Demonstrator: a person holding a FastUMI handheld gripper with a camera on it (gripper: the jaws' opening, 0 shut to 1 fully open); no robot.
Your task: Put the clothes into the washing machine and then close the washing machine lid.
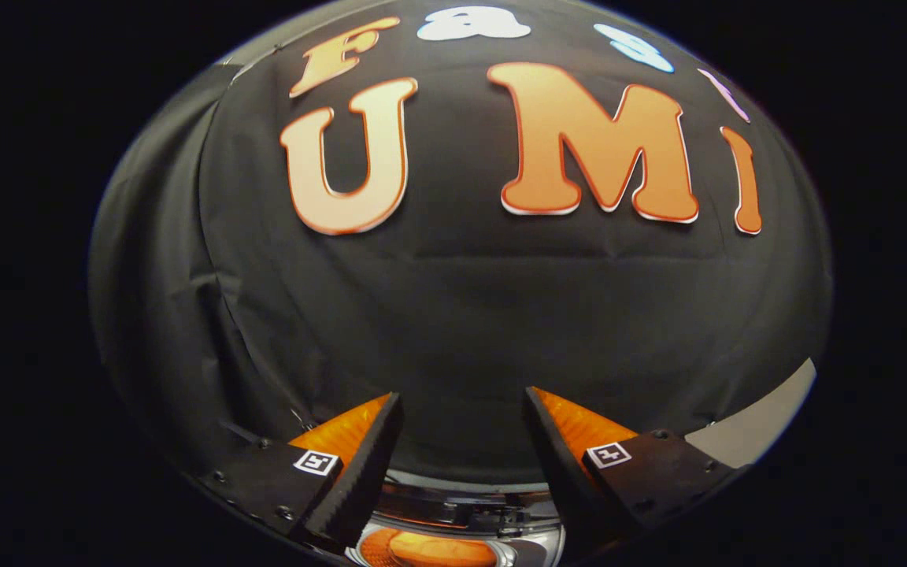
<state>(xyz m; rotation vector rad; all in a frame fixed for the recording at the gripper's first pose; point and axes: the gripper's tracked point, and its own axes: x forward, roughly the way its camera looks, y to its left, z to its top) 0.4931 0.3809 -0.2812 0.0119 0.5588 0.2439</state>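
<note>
**Fingers spread and empty above the washing machine**

The gripper (461,441) has its two fingers (359,465) spread apart, and nothing is between them. They grasp no cloth and touch no object. My judgement is that they are held this wide so that they are ready to take something, or because they have nothing to carry at this moment.

Just below the fingers, in the gap between their bases, a round shiny rim appears, which I take to be the top of the washing machine (453,504). Inside this rim there is an orange mass (438,550), rounded and soft-looking. It may be the clothes lying in the drum, but so little of it is visible that I cannot say this surely. The lid I cannot make out.

Beyond the fingers hangs the black cloth wall (453,315) of the booth, with some folds. At the right, past the right finger, a pale strip of table surface (760,425) meets the lower edge of the cloth.

The gripper points mostly forward, toward the wall, so the machine sits under it, not ahead of it.
</note>
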